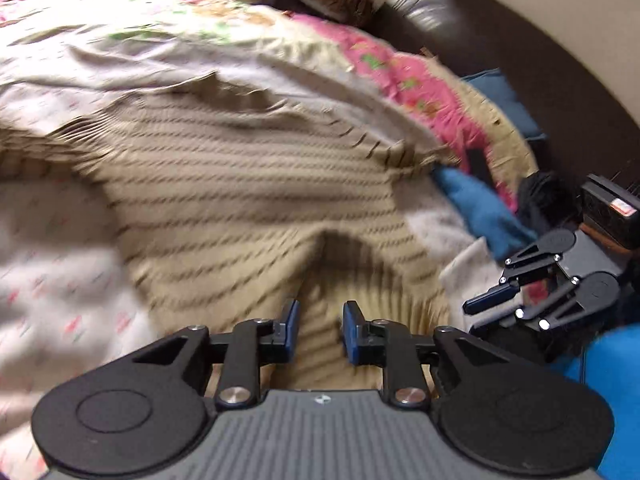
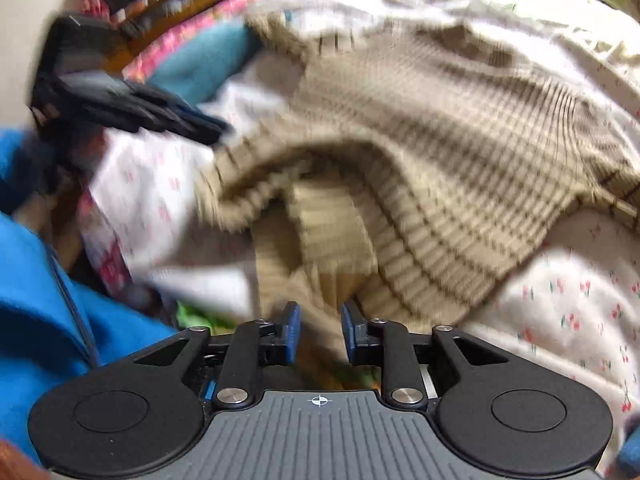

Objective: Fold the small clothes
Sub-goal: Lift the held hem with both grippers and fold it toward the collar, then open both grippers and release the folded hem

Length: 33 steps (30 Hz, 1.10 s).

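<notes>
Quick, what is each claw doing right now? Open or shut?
Left claw: open, beige knit sweater between its pads, not pinched.
Right claw: open, the sweater's edge in its gap, not gripped.

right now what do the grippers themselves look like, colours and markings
Both match: the left gripper and right gripper have black linkage arms with silver pivot bolts, blue finger pads, round black side discs and a ribbed grey body with a small white crosshair mark.

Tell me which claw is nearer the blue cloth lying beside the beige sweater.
Right. The right claw hangs open just below the blue cloth, at the sweater's edge. The left claw is open over the beige sweater, farther away.
</notes>
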Each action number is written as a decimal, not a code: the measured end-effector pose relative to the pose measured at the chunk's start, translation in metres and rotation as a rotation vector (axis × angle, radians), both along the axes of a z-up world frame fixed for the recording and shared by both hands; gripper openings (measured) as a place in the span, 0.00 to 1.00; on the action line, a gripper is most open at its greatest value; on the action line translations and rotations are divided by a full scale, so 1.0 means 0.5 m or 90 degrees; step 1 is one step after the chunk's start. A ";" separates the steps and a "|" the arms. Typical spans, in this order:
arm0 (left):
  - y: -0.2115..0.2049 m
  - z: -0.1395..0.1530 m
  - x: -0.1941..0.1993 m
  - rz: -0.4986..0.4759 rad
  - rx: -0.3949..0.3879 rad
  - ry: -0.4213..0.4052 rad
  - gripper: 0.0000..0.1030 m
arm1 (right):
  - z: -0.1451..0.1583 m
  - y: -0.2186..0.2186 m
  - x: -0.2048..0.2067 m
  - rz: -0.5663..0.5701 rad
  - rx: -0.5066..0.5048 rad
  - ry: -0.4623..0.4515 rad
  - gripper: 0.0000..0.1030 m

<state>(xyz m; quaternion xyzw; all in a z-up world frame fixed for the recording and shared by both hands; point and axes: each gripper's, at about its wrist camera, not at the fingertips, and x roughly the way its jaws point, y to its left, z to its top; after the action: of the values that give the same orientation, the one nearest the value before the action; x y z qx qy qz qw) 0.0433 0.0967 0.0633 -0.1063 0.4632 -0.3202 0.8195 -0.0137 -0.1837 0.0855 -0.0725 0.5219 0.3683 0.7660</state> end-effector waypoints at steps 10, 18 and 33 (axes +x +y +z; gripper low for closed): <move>-0.043 -0.120 -0.006 -0.083 0.081 0.158 0.33 | -0.135 0.077 0.120 -0.047 0.055 0.073 0.30; 0.006 -0.010 0.015 -0.039 0.033 0.078 0.41 | -0.077 0.071 0.130 0.022 0.082 0.073 0.29; -0.059 -0.150 0.520 0.165 0.063 -0.083 0.51 | -0.178 -0.006 0.624 -0.333 -0.038 -0.176 0.34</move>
<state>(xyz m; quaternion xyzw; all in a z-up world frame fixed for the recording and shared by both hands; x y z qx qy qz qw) 0.3036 0.0673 -0.0114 -0.1037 0.4066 -0.1944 0.8866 0.2985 -0.1868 -0.0034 -0.0077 0.4239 0.1299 0.8963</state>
